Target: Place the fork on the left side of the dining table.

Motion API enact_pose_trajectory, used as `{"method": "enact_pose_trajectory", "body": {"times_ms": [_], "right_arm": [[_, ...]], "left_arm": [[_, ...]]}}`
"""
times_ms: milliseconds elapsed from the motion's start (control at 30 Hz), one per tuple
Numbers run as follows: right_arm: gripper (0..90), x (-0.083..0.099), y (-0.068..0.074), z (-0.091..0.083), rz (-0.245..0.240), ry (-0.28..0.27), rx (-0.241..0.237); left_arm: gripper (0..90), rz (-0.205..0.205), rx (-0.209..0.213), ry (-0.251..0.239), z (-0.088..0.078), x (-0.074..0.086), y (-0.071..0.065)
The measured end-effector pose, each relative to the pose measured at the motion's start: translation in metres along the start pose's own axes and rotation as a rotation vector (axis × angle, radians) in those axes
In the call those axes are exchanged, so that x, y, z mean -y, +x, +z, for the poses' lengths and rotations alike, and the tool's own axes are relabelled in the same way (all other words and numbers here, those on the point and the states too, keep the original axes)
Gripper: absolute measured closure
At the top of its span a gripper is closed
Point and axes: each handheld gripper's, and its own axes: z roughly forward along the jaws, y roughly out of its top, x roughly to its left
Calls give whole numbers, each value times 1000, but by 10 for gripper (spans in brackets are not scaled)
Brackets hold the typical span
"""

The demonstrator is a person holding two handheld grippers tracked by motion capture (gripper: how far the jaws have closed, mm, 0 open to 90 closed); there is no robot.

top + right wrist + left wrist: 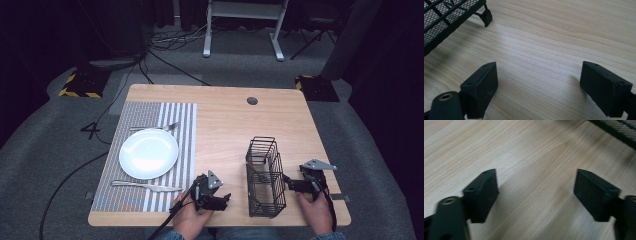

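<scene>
Two hand-held grippers sat near the table's front edge, left hand-held gripper [216, 198] and right hand-held gripper [295, 186] both gaping wide, nothing between the jaws. Black wire-mesh basket [265, 175] stood upright between them, toward the front-right corner, tall, narrow, empty-looking. Risk: a one-sided nudge could tip or skid it off the edge.

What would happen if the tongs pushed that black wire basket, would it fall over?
Probably, if pushed high up. The black wire basket stands tall and narrow on the table, on small feet, so it looks tippy. It is mostly open mesh, so it is likely light and stiff. A low push might just slide it on the smooth wood.
</scene>
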Motion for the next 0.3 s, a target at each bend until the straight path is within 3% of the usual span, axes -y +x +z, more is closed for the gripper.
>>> {"method": "enact_pose_trajectory", "body": {"times_ms": [67,133,300], "right_arm": [[149,0,0,0,0,0,0],[149,0,0,0,0,0,0],[149,0,0,0,0,0,0]], "left_arm": [[100,30,-37,28,4,-2,-5],[10,-2,-52,49,6,-4,-5],[0,-3,-54,49,7,-4,-5]]}}
